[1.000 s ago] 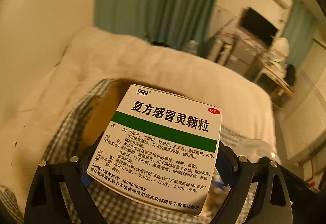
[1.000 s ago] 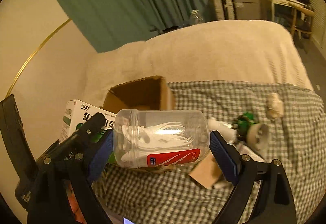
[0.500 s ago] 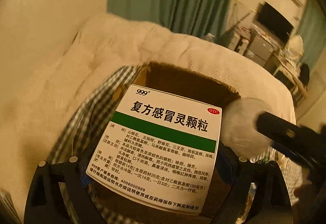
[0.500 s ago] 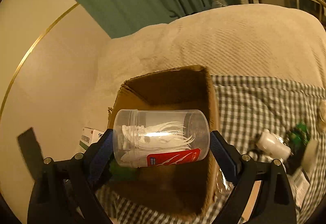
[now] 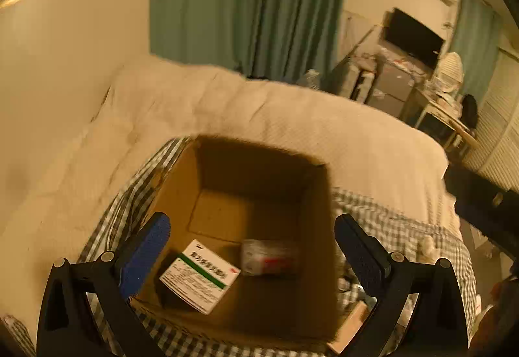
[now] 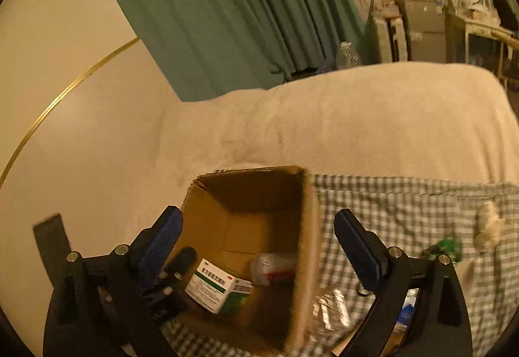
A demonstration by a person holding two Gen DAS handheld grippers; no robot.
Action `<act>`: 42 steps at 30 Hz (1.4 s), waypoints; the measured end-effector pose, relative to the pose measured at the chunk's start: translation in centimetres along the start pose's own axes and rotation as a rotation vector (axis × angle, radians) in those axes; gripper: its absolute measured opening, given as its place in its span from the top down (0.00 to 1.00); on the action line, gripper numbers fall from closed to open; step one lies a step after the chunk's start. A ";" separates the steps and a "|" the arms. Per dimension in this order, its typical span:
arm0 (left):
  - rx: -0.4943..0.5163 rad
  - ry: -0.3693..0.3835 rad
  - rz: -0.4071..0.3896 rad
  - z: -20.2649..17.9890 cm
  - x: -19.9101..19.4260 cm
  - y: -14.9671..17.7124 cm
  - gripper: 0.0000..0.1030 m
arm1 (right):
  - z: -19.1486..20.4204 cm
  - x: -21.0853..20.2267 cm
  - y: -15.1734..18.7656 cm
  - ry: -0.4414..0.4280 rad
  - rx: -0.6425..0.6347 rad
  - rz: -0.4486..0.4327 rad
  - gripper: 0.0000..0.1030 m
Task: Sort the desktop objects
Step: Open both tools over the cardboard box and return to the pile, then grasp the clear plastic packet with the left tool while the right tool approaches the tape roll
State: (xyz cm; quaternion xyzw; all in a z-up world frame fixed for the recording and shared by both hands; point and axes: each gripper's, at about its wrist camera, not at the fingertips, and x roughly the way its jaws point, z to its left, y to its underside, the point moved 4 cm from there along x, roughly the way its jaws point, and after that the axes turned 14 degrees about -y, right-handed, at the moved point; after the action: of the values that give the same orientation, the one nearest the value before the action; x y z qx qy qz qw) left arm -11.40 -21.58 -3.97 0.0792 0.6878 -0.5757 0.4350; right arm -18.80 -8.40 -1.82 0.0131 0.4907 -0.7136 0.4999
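Observation:
An open cardboard box (image 5: 321, 227) (image 6: 308, 227) stands on a checked cloth on the bed. Inside it lie a white-and-green medicine box (image 5: 199, 274) (image 6: 214, 287) and a clear plastic jar with a red label (image 5: 269, 258) (image 6: 274, 267), blurred. My left gripper (image 5: 253, 246) is open and empty above the box. My right gripper (image 6: 259, 246) is open and empty above the box's right wall. The left gripper's black body shows at the lower left of the right wrist view (image 6: 162, 285).
The checked cloth (image 6: 405, 211) right of the box carries a foil blister pack (image 6: 331, 308), a green item (image 6: 444, 246) and a white crumpled item (image 6: 489, 224). A cream blanket (image 5: 259, 110) covers the bed behind. A wall is at the left.
Both grippers opened. The medicine box left my left gripper and the clear jar left my right gripper; both now lie in the cardboard box.

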 end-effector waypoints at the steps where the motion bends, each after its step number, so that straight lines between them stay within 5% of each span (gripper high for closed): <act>1: 0.009 0.005 -0.011 -0.5 -0.8 0.0 0.00 | 0.0 -1.1 0.1 0.007 -0.002 -0.005 0.08; 8: 0.064 0.081 -0.040 -6.8 -6.8 2.6 0.00 | -2.5 -10.2 1.2 0.099 0.019 -0.038 0.08; 18: 0.187 0.170 0.032 -14.9 -8.7 7.8 0.00 | -8.7 -22.1 4.1 0.248 -0.065 -0.118 0.08; 25: 0.278 0.096 0.043 -17.8 -5.6 10.0 0.00 | -13.6 -22.2 6.3 0.257 0.025 -0.071 0.08; 42: 0.268 0.190 0.283 -21.2 4.4 17.0 0.00 | -23.7 -16.3 9.3 0.289 0.141 0.030 0.08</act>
State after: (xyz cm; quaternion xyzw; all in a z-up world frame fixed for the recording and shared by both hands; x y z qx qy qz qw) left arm -14.46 0.48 -20.13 0.2861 0.6251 -0.5851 0.4301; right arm -15.06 19.78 -12.21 0.1580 0.5060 -0.7293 0.4326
